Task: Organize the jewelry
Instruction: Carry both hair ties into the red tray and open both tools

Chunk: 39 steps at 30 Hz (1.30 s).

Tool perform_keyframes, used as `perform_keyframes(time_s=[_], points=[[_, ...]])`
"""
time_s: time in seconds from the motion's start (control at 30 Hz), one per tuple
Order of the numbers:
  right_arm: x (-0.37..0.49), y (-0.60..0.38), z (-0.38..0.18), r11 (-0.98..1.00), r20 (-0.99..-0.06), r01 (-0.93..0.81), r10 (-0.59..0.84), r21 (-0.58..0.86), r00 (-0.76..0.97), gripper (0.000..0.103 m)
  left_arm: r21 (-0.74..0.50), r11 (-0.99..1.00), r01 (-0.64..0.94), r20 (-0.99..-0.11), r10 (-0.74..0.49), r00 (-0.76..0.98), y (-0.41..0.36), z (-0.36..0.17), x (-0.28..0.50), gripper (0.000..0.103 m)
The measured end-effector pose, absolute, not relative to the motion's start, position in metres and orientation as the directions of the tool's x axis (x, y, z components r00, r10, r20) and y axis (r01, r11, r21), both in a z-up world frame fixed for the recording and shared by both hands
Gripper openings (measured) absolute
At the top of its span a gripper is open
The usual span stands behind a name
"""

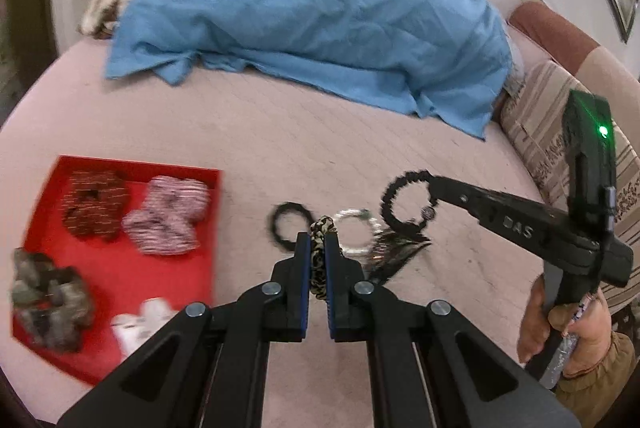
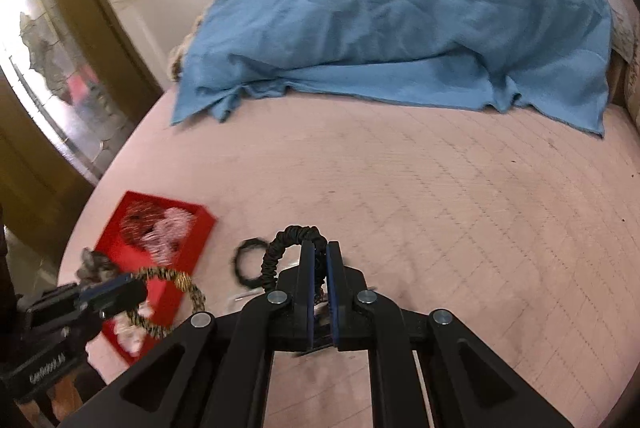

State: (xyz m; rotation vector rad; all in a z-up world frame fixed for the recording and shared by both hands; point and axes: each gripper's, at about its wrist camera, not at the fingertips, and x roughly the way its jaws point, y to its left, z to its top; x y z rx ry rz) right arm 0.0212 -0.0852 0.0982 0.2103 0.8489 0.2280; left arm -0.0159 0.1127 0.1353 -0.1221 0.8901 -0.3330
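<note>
Left hand-held gripper [image 1: 317, 248]: clamped on patterned scrunchie [image 1: 320, 228]
Right hand-held gripper [image 2: 320, 256]: clamped on black scrunchie [image 2: 288, 234]
Red tray [image 1: 100, 280]: lower left, held scrunchies

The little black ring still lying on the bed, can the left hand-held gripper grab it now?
Probably not yet. The left hand-held gripper is shut on a patterned scrunchie, so its jaws are full. The small black ring lies uncovered on the pink bedspread, so the way looks free once the scrunchie is dropped.

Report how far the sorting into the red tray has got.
Done: four scrunchies lie in the red tray. In hand: the left gripper holds a gold patterned scrunchie; the right gripper holds a black ruffled band. Left: a small black band and a clear ring on the bed.
</note>
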Motion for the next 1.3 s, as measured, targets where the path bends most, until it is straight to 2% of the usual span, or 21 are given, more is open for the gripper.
perform_keyframes(time_s=[0.17,0.33,0.53,0.7,1.3], points=[[0.01,-0.051,0.109,0.948,-0.71,-0.17,0.314,0.269,0.631,0.006,-0.208,0.964,0.167,-0.737,-0.267,0.621,0.156,0.143,-0.023,0.006],[0.005,-0.015,0.11,0.931,-0.71,-0.225,0.365,0.287,0.602,0.006,-0.225,0.971,0.08,-0.743,-0.224,0.631,0.205,0.137,-0.02,0.006],[0.013,0.04,0.101,0.915,-0.731,-0.292,0.399,0.278,0.553,0.006,-0.28,0.96,-0.018,-0.767,-0.213,0.605,0.256,0.111,-0.006,0.006],[0.028,0.082,0.084,0.904,-0.756,-0.326,0.415,0.277,0.507,0.006,-0.278,0.958,-0.071,-0.795,-0.188,0.576,0.282,0.085,0.006,0.006],[0.059,0.134,0.026,0.904,-0.817,-0.349,0.389,0.248,0.425,0.009,-0.268,0.958,-0.098,-0.81,-0.169,0.562,0.298,0.057,0.029,0.007]])
